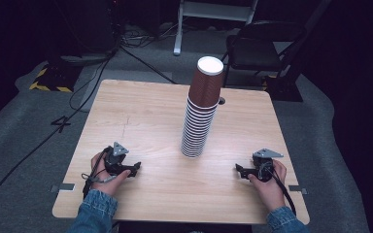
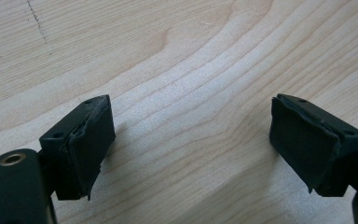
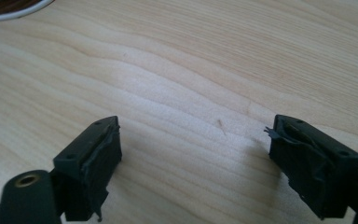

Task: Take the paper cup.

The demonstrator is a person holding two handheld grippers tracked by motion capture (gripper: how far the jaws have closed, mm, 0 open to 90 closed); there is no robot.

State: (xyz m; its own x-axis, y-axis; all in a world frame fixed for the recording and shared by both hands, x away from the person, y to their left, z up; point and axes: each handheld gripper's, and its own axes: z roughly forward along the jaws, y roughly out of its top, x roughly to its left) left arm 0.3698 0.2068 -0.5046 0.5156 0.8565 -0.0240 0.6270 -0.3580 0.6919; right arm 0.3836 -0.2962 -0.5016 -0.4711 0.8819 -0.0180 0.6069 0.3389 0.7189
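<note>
A tall stack of brown paper cups [image 1: 201,109], upside down with a white base on top, stands near the middle of the wooden table [image 1: 141,121]. The bottom rim of the stack [image 3: 9,8] shows at the top left of the right gripper view. My left gripper [image 1: 137,168] rests on the table near the front left, held by a hand, its jaws pointing right. It is open [image 2: 191,140] over bare wood. My right gripper [image 1: 238,169] lies at the front right, jaws pointing left, also open [image 3: 193,161] with nothing between its fingers.
A black folding chair [image 1: 262,48] stands behind the table's far right corner. Cables [image 1: 77,92] run over the grey floor at the left. A small dark hole [image 1: 221,101] sits in the tabletop behind the stack.
</note>
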